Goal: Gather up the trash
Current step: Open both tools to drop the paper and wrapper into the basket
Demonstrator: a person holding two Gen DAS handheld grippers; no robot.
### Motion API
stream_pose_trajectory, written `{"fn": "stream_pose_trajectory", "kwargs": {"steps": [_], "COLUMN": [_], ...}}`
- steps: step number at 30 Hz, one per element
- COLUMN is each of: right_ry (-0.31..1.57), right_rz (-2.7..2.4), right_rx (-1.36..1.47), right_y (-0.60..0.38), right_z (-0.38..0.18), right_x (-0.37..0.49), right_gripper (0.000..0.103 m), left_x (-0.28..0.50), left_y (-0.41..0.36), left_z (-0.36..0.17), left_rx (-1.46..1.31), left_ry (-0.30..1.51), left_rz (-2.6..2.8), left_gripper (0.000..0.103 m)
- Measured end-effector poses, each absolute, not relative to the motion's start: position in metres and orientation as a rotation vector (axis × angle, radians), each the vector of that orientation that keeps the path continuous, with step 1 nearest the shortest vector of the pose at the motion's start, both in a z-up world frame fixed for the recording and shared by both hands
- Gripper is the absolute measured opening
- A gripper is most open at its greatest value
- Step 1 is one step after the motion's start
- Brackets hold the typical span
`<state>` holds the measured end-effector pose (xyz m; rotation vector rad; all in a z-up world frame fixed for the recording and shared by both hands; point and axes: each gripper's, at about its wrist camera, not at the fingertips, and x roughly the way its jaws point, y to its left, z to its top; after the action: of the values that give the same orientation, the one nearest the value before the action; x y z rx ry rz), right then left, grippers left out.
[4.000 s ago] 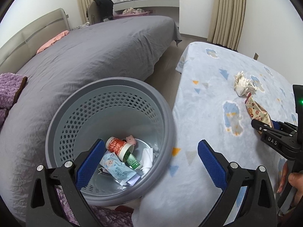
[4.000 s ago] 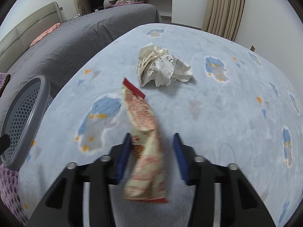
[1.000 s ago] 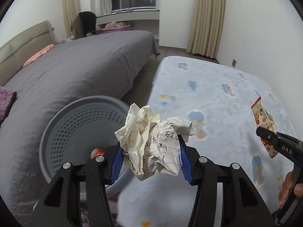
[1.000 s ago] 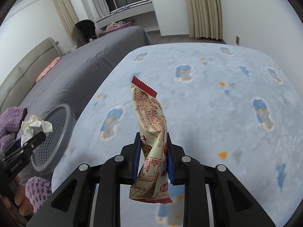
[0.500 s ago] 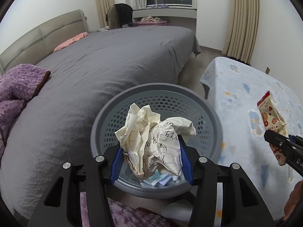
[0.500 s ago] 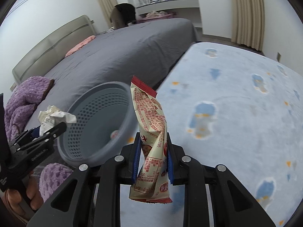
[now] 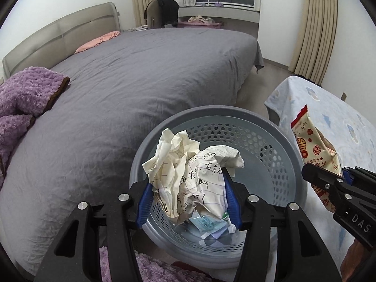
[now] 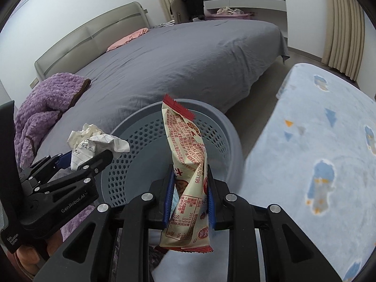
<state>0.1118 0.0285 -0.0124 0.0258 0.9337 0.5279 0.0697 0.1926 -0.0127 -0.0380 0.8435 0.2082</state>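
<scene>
My left gripper [image 7: 188,197] is shut on a crumpled ball of lined paper [image 7: 188,171] and holds it over the grey perforated basket [image 7: 277,145]. Several wrappers [image 7: 209,228] lie in the basket's bottom. My right gripper [image 8: 189,188] is shut on a cream and red snack wrapper [image 8: 185,155] and holds it upright over the basket's near rim [image 8: 232,141]. The left gripper with the paper ball [image 8: 94,143] shows at the left of the right wrist view. The right gripper's tip [image 7: 329,181] and wrapper [image 7: 312,145] show at the right of the left wrist view.
A bed with a grey cover [image 7: 141,75] lies behind the basket. A purple blanket [image 7: 21,98] lies on its left. A low surface under a light blue patterned cloth [image 8: 329,155] stands to the right. Beige curtains [image 7: 312,28] hang at the back.
Both grippers moved left from the blue cloth to the basket, each still holding its trash. The basket now sits right under the paper ball and the wrapper.
</scene>
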Motion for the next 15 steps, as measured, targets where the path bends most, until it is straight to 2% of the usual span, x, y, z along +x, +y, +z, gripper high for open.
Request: {"fn": "stream_pose_trajectory", "kwargs": {"steps": [6,8,10,11,15], "right_ry": [0.938,0.939,0.929,0.921,0.923], "right_rz": [0.553,0.557,0.559,0.557,0.550], "right_rx": [0.020,0.015,0.016,0.018,0.019], "right_y": [0.038,0.039,0.039,0.040,0.041], "right_z": [-0.017,-0.017,-0.016,-0.016,-0.016], "right_x": [0.119,0.120,0.119,0.118,0.118], "right_gripper": [0.024,0.029,0.051,0.053,0.053], "left_x": [0.075,0.076,0.075,0.074,0.074], "left_y": [0.201,0.202,0.201,0.201,0.203], "left_z": [-0.014,-0.015,-0.014,-0.013,-0.012], "left_rx": [-0.032,-0.032,-0.031,-0.031,-0.032], "left_ry": [0.850,0.853,0.848,0.845,0.844], "left_rz": [0.227,0.234,0.239,0.240,0.245], "left_gripper": [0.056,0.064,0.072,0.076,0.078]}}
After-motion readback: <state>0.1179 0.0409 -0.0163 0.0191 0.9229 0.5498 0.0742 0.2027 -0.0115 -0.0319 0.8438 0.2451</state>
